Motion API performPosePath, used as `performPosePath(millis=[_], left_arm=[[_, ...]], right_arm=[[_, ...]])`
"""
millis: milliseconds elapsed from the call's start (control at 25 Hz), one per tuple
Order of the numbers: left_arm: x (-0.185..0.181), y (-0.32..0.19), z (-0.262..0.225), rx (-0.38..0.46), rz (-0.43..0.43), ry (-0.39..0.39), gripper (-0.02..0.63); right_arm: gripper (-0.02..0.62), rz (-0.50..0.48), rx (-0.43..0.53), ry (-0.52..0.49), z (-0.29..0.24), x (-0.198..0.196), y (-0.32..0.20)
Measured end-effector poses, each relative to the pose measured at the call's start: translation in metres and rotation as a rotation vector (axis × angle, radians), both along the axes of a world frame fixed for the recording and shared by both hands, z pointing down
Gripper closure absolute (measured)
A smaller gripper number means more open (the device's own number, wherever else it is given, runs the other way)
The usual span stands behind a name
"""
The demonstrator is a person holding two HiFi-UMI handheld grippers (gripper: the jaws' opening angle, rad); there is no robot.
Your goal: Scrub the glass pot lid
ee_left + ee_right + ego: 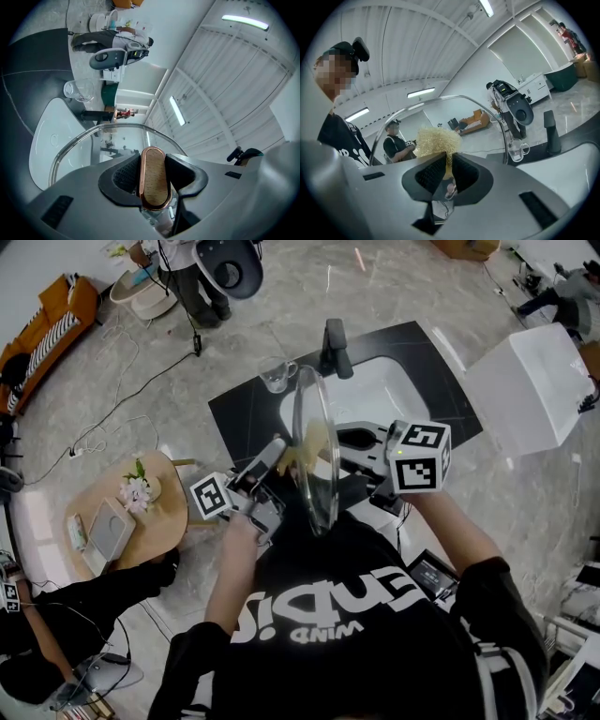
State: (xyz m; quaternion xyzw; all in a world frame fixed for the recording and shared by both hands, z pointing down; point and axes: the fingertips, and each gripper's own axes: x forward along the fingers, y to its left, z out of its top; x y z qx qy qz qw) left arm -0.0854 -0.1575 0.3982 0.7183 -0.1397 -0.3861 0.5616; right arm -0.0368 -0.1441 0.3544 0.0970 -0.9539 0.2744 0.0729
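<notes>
The glass pot lid (314, 451) stands on edge over the sink, its metal rim toward me. My left gripper (267, 465) is shut on the lid's wooden, copper-rimmed handle (153, 178), which fills the gap between the jaws in the left gripper view; the lid's rim (93, 136) arcs beyond it. My right gripper (356, 439) comes from the other side, shut on a frizzy yellow scrubber (436, 140) that lies against the glass. In the right gripper view the lid's rim (454, 98) curves above the scrubber (311, 439).
A white sink (384, 395) sits in a black counter (244, 409) with a dark faucet (336, 348) and a glass mug (275, 374) behind it. A white box (530, 390) stands to the right. A round wooden table (169, 521) is at the left.
</notes>
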Motion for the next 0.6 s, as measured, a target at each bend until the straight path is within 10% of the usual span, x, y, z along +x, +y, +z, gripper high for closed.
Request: performPosePath(millis=[600], left_arm=[[0.004,0.005,-0.003,-0.001,0.002,0.001,0.43]], right_arm=[[0.558,0.01,-0.084,0.071,0.071,-0.012,-0.009]])
